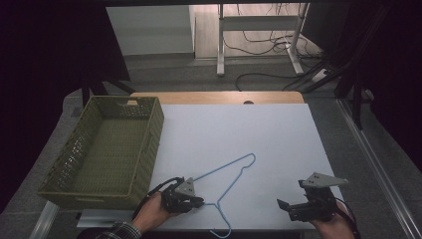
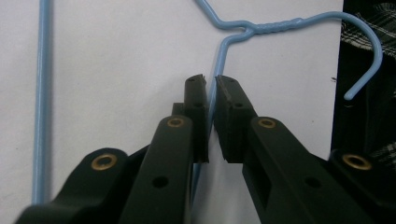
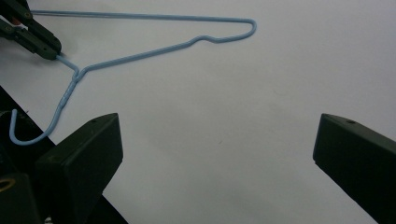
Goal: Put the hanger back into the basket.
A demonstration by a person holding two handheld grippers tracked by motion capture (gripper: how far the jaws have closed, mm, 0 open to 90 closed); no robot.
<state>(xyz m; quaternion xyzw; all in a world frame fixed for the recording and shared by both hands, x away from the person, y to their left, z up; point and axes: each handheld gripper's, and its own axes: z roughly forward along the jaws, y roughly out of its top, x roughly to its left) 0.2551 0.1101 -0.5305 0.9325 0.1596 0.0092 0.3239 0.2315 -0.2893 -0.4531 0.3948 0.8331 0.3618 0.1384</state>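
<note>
Left gripper view: left tongs clenched on hanger, right tongs released.

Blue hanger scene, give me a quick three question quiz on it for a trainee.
1. True or false: the left gripper has its jaws closed on the wire of the blue hanger.
2. Which is emptier of things: (a) the green basket, (b) the white sheet?
3. Fill in: the right gripper has its jaws ____, with nothing between them.

Key
1. True: in the left gripper view the jaws pinch one wire arm just below the twisted neck.
2. (a): the basket holds nothing; the hanger lies on the sheet.
3. open
</note>
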